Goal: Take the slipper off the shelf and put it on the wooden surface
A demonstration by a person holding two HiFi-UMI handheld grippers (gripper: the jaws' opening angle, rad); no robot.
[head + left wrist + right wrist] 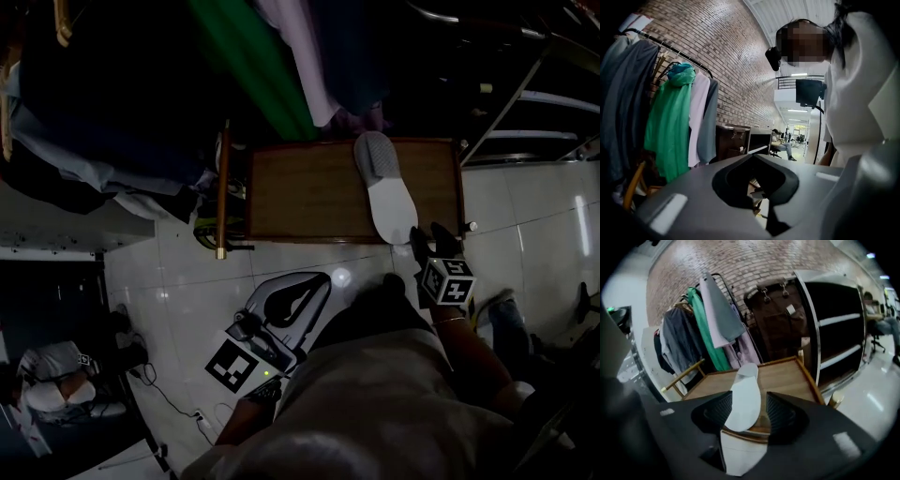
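**White-soled slipper lies on the wood, right jaws open round its heel**

The flat grey and white slipper (384, 187) lies lengthwise on the right part of the rimmed brown wooden surface (300, 192). Its toe points at the hanging clothes and its heel sits at the near rim. It is off the black shelf unit (839, 333), so it lies where the task wants it.

The right gripper (431, 239) stands at the heel with its jaws apart, one on each side. The right gripper view shows a strip of wood between the slipper and one jaw. The left gripper (319, 281) hangs over the white tiled floor (187, 281) with its jaws together on nothing.

This looks like the release at the end of the placing. The next move calls for backing the right gripper straight away from the rim, jaws kept wide, so that neither pad catches the heel and drags it off the wood.
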